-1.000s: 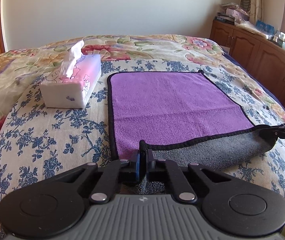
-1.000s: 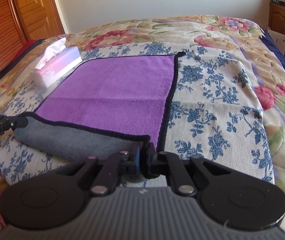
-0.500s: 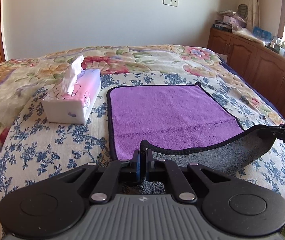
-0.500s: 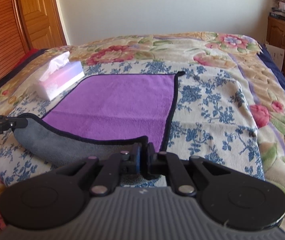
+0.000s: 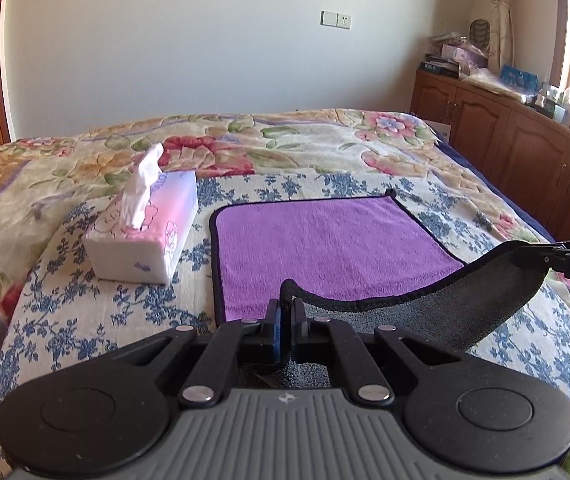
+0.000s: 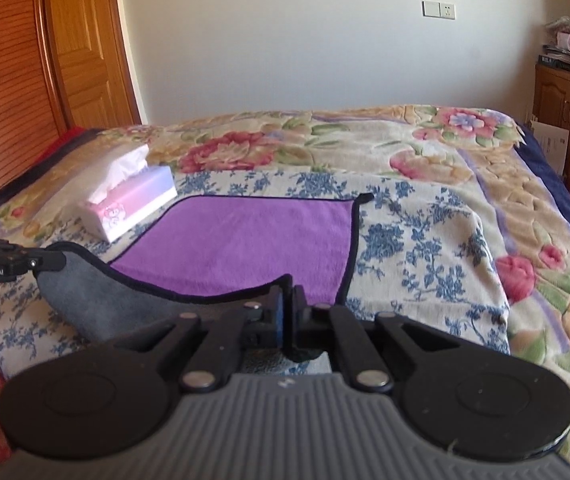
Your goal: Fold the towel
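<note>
Both grippers pinch the near corners of the towel [image 5: 325, 240].

Left gripper [image 5: 285, 312] and right gripper [image 6: 287, 304] are each clamped on a corner; the rest lies ahead on the bed [image 5: 405, 152]. It looks soft, light and floppy, sagging between them, so corners seem the best hold.

My landmark is the towel [image 5: 325, 240], which lies on the bed [image 5: 305, 140] in front of me. The tissue box [image 5: 145, 236] sits on the bed just left of the towel's far half, apart from its edge. My left gripper [image 5: 285, 312] pinches the towel's near left corner; my right gripper [image 6: 288, 308] pinches its near right corner, both raised above the bed. A cabinet [image 5: 525, 152] stands right of the towel, beyond the bed's edge.
</note>
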Available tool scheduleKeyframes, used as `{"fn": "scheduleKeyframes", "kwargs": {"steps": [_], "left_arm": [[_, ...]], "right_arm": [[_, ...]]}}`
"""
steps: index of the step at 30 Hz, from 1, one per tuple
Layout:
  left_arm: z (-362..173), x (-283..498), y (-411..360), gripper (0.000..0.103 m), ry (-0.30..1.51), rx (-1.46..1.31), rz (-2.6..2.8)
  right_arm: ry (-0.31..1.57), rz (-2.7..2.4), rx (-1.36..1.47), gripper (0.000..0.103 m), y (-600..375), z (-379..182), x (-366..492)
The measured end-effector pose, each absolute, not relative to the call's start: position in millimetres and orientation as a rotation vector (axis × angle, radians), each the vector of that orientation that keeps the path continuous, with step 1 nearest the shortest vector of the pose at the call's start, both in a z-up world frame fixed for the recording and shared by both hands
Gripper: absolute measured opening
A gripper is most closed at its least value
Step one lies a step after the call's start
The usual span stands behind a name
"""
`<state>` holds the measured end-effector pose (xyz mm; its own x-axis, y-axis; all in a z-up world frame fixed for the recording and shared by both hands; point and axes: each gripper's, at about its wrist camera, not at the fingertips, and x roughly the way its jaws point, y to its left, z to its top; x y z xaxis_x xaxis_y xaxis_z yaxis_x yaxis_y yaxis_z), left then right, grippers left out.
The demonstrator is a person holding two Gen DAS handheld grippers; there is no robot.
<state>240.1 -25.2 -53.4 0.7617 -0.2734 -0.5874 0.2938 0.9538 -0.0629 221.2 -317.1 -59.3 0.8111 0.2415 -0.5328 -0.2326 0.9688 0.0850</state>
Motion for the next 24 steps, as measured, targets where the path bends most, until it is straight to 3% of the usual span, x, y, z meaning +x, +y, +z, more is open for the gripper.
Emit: {"fn": "scheduleKeyframes", "kwargs": {"steps": [24], "left_arm": [[-35.1, 304.6, -25.7, 0.005, 0.598, 0.033, -0.278]], "right_arm": [[0.491, 0.27, -0.092, 0.004, -316.6, -46.2, 276.3]]}}
